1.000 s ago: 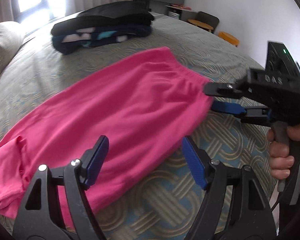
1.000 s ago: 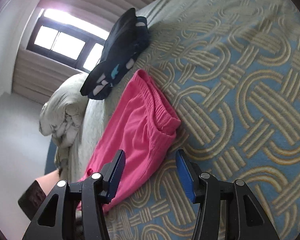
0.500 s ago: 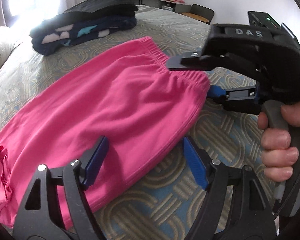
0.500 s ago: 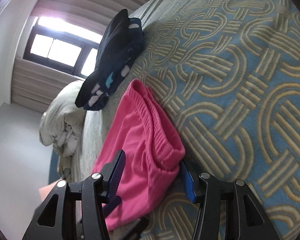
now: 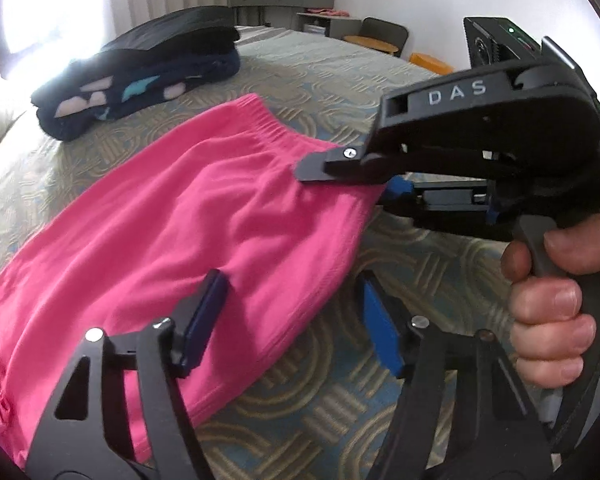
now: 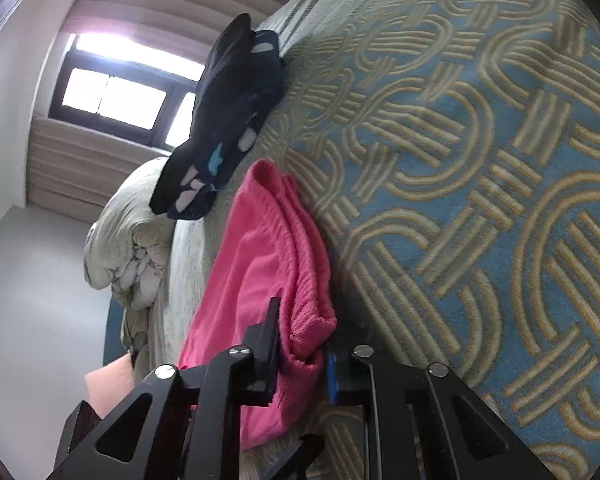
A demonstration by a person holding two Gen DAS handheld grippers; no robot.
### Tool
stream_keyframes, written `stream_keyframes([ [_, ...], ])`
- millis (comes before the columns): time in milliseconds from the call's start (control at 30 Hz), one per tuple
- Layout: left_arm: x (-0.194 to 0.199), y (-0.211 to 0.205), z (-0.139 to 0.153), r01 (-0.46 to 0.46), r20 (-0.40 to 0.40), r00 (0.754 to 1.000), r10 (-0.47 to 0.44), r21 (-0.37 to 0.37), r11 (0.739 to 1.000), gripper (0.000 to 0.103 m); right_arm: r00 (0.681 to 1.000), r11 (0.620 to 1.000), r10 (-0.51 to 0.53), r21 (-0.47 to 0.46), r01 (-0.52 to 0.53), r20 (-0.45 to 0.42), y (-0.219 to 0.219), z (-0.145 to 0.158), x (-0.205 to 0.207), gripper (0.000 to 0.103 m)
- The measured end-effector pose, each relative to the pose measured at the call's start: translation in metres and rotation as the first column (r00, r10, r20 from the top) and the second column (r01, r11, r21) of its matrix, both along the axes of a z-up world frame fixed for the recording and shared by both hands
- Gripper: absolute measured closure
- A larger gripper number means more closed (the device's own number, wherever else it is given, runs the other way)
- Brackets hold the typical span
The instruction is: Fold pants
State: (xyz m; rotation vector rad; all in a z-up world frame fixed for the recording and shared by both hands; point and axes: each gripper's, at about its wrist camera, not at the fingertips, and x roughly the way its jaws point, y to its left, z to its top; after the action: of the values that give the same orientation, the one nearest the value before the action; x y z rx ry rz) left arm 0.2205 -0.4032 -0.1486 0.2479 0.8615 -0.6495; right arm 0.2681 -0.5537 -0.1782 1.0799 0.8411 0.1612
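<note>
Left wrist view: left gripper (image 5: 292, 320) open, jaws just narrowing, straddling pink pants (image 5: 172, 240) side edge.
Right gripper (image 6: 300, 354): just clamped on waistband corner.
Free bedspread (image 6: 480, 160): right of waistband.

The pink pants (image 5: 172, 216) lie flat and lengthwise on the patterned bed (image 5: 340, 76), already folded leg over leg; the gathered elastic waistband (image 6: 300, 248) is at my right; its near corner is bunched and lifted between my jaws.
</note>
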Motion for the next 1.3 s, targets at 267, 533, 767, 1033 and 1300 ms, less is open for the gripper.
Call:
stream_keyframes([
  [267, 0.005, -0.005, 0.011, 0.005, 0.032, 0.999, -0.004, -0.028, 1.0, 0.035, 0.998, 0.999, 0.026, 0.018, -0.027, 0.063, 0.005, 0.027, 0.001, 0.089],
  [533, 0.024, 0.013, 0.023, -0.073, 0.039, 0.996, 0.078, -0.107, 0.992, 0.092, 0.996, 0.999, 0.044, -0.002, -0.044, 0.078, 0.016, 0.044, 0.004, 0.089],
  [767, 0.018, 0.037, 0.048, -0.074, 0.093, 0.992, 0.091, -0.171, 0.983, 0.094, 0.989, 0.997, 0.071, -0.03, -0.068, 0.128, 0.035, 0.073, 0.007, 0.089],
  [1033, 0.01, 0.08, 0.087, -0.09, 0.148, 0.981, 0.127, -0.236, 0.968, 0.095, 0.972, 0.992, 0.121, -0.069, -0.109, 0.199, 0.071, 0.122, 0.012, 0.089],
  [1300, -0.005, 0.139, 0.124, -0.124, 0.178, 0.966, 0.19, -0.326, 0.937, 0.095, 0.941, 0.976, 0.206, -0.126, -0.178, 0.267, 0.125, 0.174, 0.02, 0.089],
])
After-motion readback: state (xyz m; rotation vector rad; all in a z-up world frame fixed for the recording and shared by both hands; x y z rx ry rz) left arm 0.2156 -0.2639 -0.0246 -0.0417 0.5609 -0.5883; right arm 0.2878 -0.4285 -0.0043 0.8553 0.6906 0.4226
